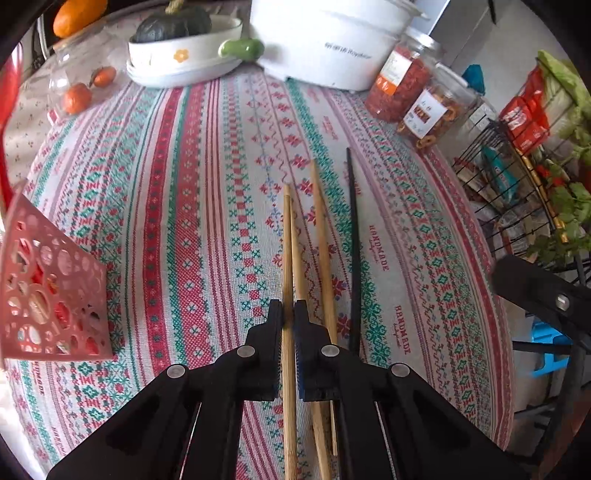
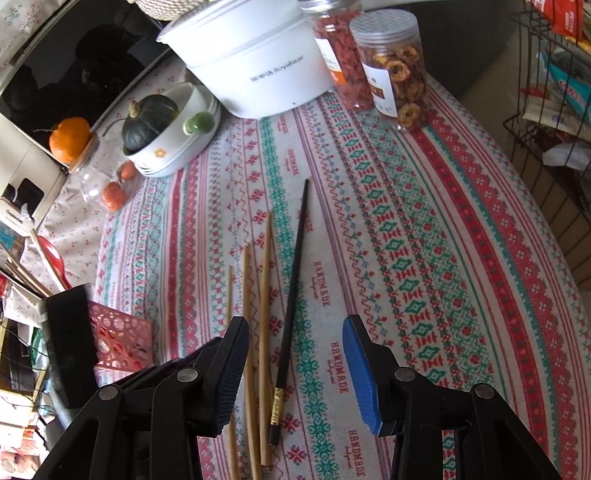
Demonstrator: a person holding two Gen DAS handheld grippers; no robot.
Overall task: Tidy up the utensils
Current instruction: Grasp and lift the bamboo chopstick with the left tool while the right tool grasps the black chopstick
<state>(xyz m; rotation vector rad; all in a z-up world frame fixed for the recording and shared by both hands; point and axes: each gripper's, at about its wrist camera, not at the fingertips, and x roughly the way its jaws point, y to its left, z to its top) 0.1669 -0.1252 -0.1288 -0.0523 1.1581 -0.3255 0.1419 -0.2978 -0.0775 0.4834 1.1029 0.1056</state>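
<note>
A woven cloth point(image 1: 207, 206) in red, green and white cross-stitch bands covers the bench, with the word "HANDMADE" printed on it in several places.

In the left wrist view, a pink perforated plastic basket point(image 1: 51, 291) sits at the left edge, tilted. At upper left a clear glass jar point(image 1: 79, 79) lies with small orange fruits inside, then a stack of white ceramic bowls point(image 1: 184, 61) with an orange flower print, holding a dark green squash point(image 1: 173, 26). A white plastic cooker pot point(image 1: 325, 48) at top centre reads "Royalstar". Two clear plastic jars point(image 1: 417, 92) with ribbed lids stand at upper right, one with red dried bits, one with dried rings; their labels are too small to read. A black wire rack point(image 1: 517, 177) fills the far right.

Four slim chopsticks lie near the centre: three pale bamboo, one black. The left tongs point(image 1: 289, 314) are closed on one bamboo chopstick point(image 1: 287, 240), which runs up between their fingers. The other two bamboo chopsticks point(image 1: 321, 236) lie just right of it on the cloth, and the black chopstick point(image 1: 352, 236) lies rightmost.

In the right wrist view, the right tongs point(image 2: 295, 328) hover wide open above the cloth, holding nothing; the black chopstick point(image 2: 291, 295), with a gold band near its thick end, lies between their spread fingers.
</note>
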